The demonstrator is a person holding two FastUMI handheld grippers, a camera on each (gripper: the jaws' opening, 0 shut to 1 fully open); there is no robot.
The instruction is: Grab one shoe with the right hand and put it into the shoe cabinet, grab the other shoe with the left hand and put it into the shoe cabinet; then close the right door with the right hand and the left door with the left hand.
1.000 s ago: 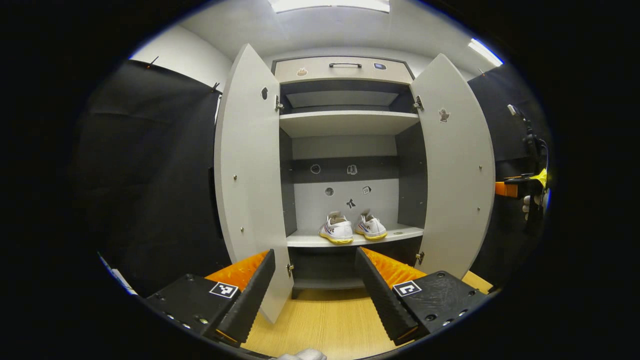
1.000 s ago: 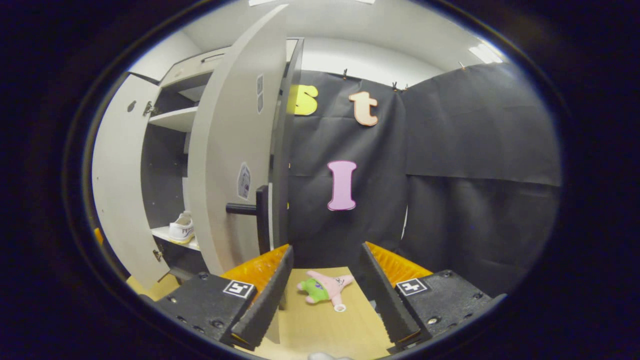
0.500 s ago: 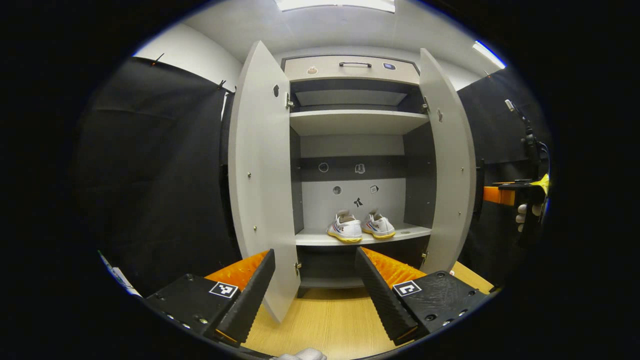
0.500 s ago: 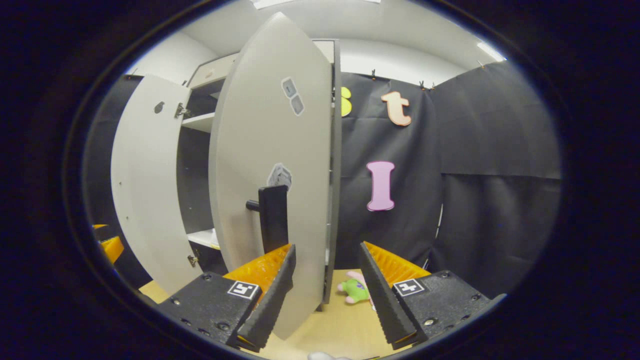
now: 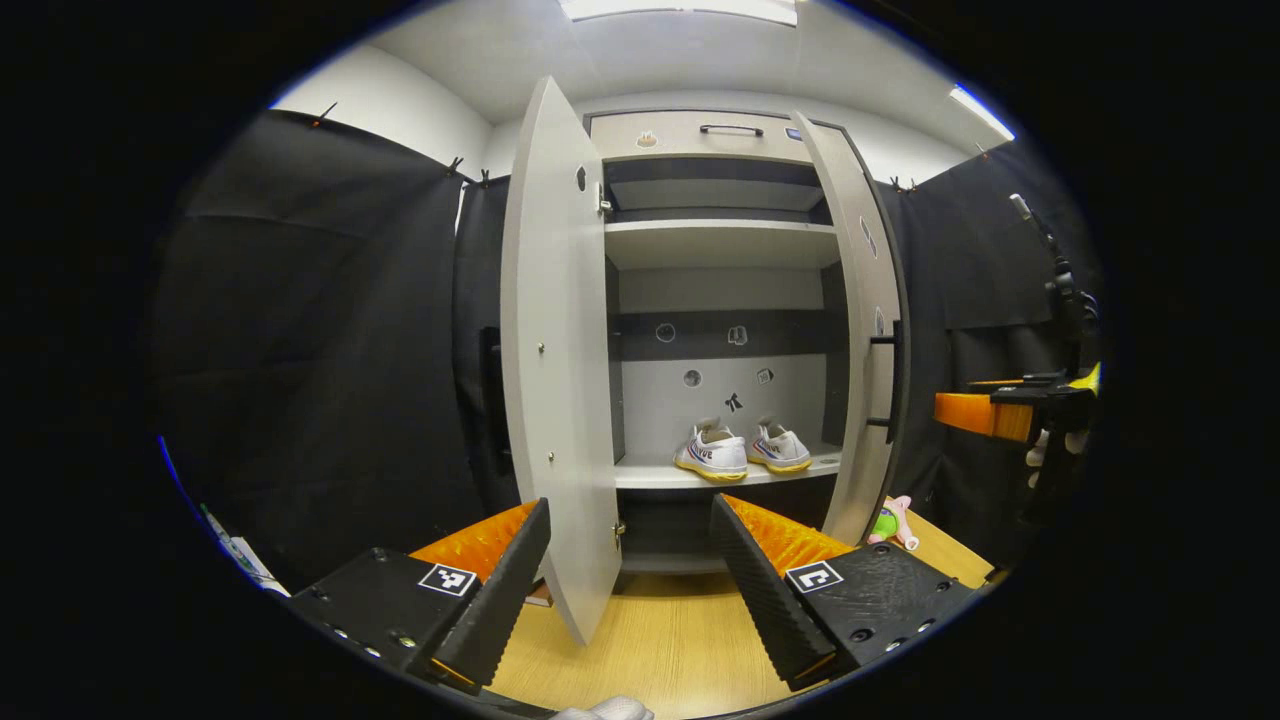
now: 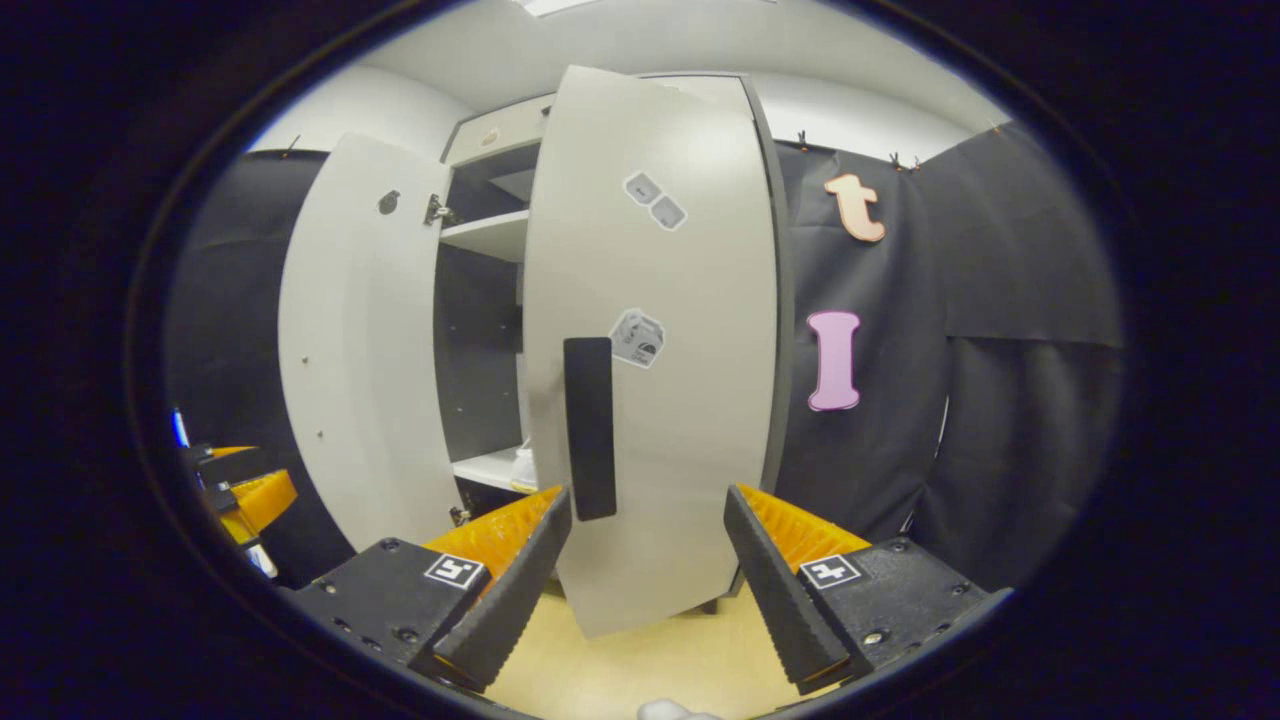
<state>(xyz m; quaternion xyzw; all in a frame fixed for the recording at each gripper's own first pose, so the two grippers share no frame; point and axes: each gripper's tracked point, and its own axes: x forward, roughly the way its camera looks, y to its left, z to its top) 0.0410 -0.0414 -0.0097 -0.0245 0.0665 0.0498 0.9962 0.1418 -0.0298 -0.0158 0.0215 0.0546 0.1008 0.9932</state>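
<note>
Two white shoes with yellow soles, one (image 5: pixel 712 455) beside the other (image 5: pixel 780 449), stand on the lower shelf (image 5: pixel 650 475) of the grey shoe cabinet. Its left door (image 5: pixel 556 380) stands wide open. The right door (image 5: pixel 866 330) is swung about halfway in. My left gripper (image 5: pixel 630 570) is open, held back from the cabinet with nothing between its fingers. My right gripper (image 6: pixel 645 570) is open, close in front of the right door's (image 6: pixel 660 350) outer face and its black handle (image 6: pixel 590 425). A sliver of a shoe (image 6: pixel 522 468) shows past the door's edge.
A pink and green plush toy (image 5: pixel 888 520) lies on the wooden floor (image 5: pixel 660 640) by the cabinet's right foot. A hand (image 5: pixel 1045 450) holds the right gripper (image 5: pixel 985 412) at the far right. The left gripper (image 6: pixel 245 490) shows beyond the left door (image 6: pixel 350 340). Black cloth walls flank the cabinet.
The right door has swung from wide open to roughly half shut, with my right gripper following its outer face. The left door has not moved. Both shoes stay on the shelf.
</note>
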